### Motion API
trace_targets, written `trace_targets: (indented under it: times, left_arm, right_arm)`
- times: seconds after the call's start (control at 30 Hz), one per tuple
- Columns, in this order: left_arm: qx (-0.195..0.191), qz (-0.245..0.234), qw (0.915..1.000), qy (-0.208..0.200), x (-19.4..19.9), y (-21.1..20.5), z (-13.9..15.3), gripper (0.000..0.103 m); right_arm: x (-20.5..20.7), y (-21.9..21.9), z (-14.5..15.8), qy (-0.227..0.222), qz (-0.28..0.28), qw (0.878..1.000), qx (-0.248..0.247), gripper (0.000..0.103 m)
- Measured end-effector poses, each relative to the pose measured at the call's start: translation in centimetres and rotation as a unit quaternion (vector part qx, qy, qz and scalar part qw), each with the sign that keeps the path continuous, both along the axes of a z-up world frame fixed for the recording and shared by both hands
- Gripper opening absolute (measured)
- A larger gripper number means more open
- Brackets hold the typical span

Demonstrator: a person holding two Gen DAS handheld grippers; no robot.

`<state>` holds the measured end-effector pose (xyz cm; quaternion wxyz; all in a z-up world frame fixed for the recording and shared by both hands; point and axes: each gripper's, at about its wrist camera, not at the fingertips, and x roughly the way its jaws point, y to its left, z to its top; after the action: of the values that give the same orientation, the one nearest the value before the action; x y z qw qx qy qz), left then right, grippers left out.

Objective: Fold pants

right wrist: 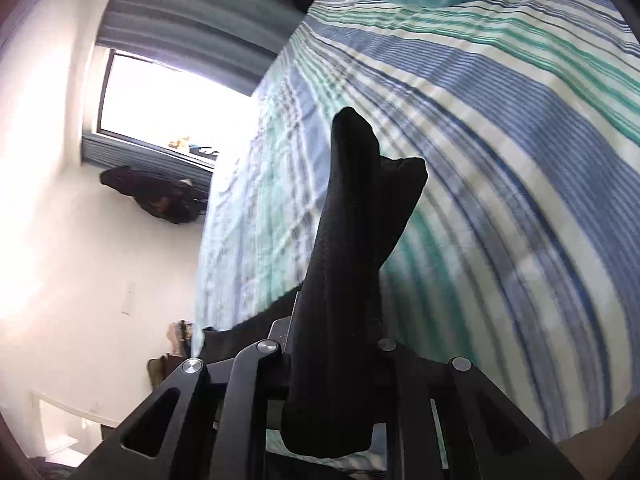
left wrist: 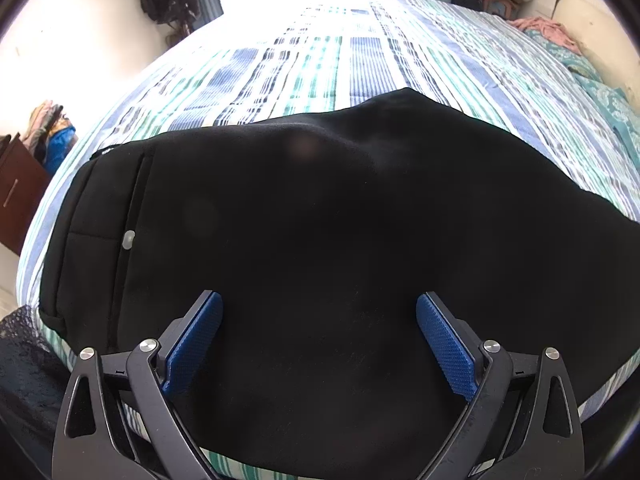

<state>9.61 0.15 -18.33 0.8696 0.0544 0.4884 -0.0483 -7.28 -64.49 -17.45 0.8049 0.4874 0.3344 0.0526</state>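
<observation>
Pants [left wrist: 320, 220], black, lie spread on a striped bed [left wrist: 360, 52], left tongs [left wrist: 318, 308] wide above them, right tongs [right wrist: 336, 340] clamped on a bunched end, which should carry across evenly, edges aligned.

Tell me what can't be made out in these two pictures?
- Right wrist view: right claw pads, buried in the bunched black pants.
- Left wrist view: pants' near edge, cut off behind the open left claw.
- Left wrist view: window area, washed out by glare.
- Right wrist view: striped bedspread, smeared by blur.
</observation>
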Motion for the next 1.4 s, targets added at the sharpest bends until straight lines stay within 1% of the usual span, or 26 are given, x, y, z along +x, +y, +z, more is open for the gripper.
trace_targets:
  times: [0.1, 0.2, 0.3, 0.37, 0.43, 0.5, 0.53, 0.57, 0.6, 0.63, 0.7, 0.77, 0.87, 0.93, 0.97, 1.0, 1.03, 1.07, 1.1, 1.13, 1.17, 1.2, 1.23, 1.27, 1.3, 1.4]
  left_arm:
    - [-0.008, -0.001, 1.0, -0.003, 0.0, 0.1, 0.0, 0.098]
    - [-0.02, -0.007, 0.9997, -0.008, -0.3, 0.4, 0.0, 0.098]
    - [-0.029, -0.018, 0.9994, -0.012, -0.7, 0.8, 0.1, 0.098]
    - [-0.036, -0.023, 0.999, -0.01, -0.8, 1.0, 0.2, 0.098]
    - [-0.046, -0.026, 0.9985, -0.008, -0.8, 1.3, 0.3, 0.098]
    - [-0.058, -0.027, 0.9979, -0.005, -0.9, 1.7, 0.4, 0.098]
    - [-0.064, -0.027, 0.9976, -0.004, -0.9, 1.8, 0.5, 0.098]
    - [-0.069, -0.027, 0.9973, -0.003, -1.0, 1.9, 0.6, 0.098]
    - [-0.074, -0.027, 0.9969, -0.002, -1.1, 2.1, 0.8, 0.098]
    - [-0.08, -0.027, 0.9964, -0.002, -1.3, 2.3, 0.9, 0.098]
    - [-0.098, -0.027, 0.9948, -0.001, -1.6, 2.6, 1.4, 0.097]
    - [-0.129, -0.035, 0.9911, -0.001, -2.0, 2.5, 2.3, 0.097]
    - [-0.175, -0.078, 0.9813, -0.014, -3.1, 0.6, 4.3, 0.097]
    - [-0.198, -0.123, 0.9724, -0.016, -4.1, -1.7, 5.5, 0.095]
    - [-0.203, -0.146, 0.9682, -0.015, -4.5, -3.0, 5.8, 0.089]
    - [-0.202, -0.168, 0.9648, -0.008, -4.8, -4.5, 5.9, 0.084]
    - [-0.196, -0.184, 0.9631, 0.002, -4.8, -6.0, 5.8, 0.075]
    - [-0.187, -0.198, 0.962, 0.013, -4.7, -7.5, 5.5, 0.066]
    - [-0.175, -0.209, 0.9618, 0.023, -4.7, -8.7, 5.0, 0.061]
    - [-0.161, -0.217, 0.9623, 0.029, -4.8, -9.8, 4.6, 0.05]
    - [-0.148, -0.221, 0.9634, 0.034, -4.7, -10.6, 4.2, 0.043]
    - [-0.135, -0.222, 0.9648, 0.041, -4.6, -11.4, 3.7, 0.041]
    - [-0.13, -0.221, 0.9654, 0.049, -4.6, -11.8, 3.4, 0.03]
    - [-0.124, -0.218, 0.9664, 0.058, -4.5, -12.3, 3.0, 0.009]
    - [-0.112, -0.213, 0.9686, 0.06, -4.4, -12.8, 2.7, 0.004]
    - [-0.101, -0.204, 0.9728, 0.045, -5.0, -12.4, 3.5, 0.002]
  right_arm:
    - [1.0, 5.3, 2.1, -0.049, 0.029, 0.998, 0.034, 0.017]
    - [3.1, 12.5, 3.5, -0.067, 0.076, 0.994, 0.029, 0.017]
    - [5.6, 20.8, 3.7, -0.068, 0.116, 0.991, 0.001, 0.017]
    - [7.5, 26.4, 2.9, -0.058, 0.134, 0.989, -0.023, 0.017]
    - [9.5, 31.8, 1.6, -0.043, 0.151, 0.986, -0.059, 0.017]
    - [11.3, 37.0, 0.1, -0.021, 0.166, 0.98, -0.111, 0.024]
    - [11.8, 39.3, -0.7, -0.007, 0.174, 0.975, -0.137, 0.033]
    - [12.4, 41.4, -1.5, 0.011, 0.185, 0.969, -0.16, 0.052]
    - [12.4, 42.9, -2.0, 0.023, 0.196, 0.964, -0.18, 0.058]
    - [12.1, 44.0, -2.0, 0.021, 0.207, 0.958, -0.199, 0.059]
    - [10.3, 45.2, -0.8, -0.006, 0.225, 0.947, -0.231, 0.061]
    - [7.6, 44.7, 0.9, -0.029, 0.214, 0.936, -0.278, 0.074]
    - [3.6, 42.5, 2.8, -0.056, 0.157, 0.921, -0.352, 0.085]
    - [1.0, 39.7, 3.2, -0.054, 0.117, 0.916, -0.38, 0.086]
    - [0.9, 38.5, 3.3, -0.046, 0.098, 0.92, -0.378, 0.086]
    - [0.6, 37.2, 3.3, -0.04, 0.077, 0.929, -0.361, 0.086]
    - [0.5, 36.0, 3.3, -0.042, 0.057, 0.938, -0.34, 0.086]
    - [-0.1, 35.1, 3.6, -0.047, 0.039, 0.943, -0.327, 0.086]
    - [0.0, 34.6, 3.5, -0.047, 0.029, 0.944, -0.325, 0.086]
    - [0.3, 34.4, 3.5, -0.045, 0.027, 0.943, -0.327, 0.086]
    - [0.6, 34.5, 3.5, -0.045, 0.031, 0.942, -0.331, 0.086]
    - [0.6, 34.6, 3.7, -0.047, 0.036, 0.941, -0.334, 0.086]
    - [0.4, 34.9, 3.9, -0.051, 0.04, 0.94, -0.336, 0.086]
    - [0.5, 35.1, 4.0, -0.055, 0.044, 0.939, -0.337, 0.086]
    - [0.4, 35.2, 4.1, -0.059, 0.046, 0.938, -0.339, 0.086]
    - [0.4, 35.4, 4.2, -0.063, 0.043, 0.936, -0.345, 0.086]
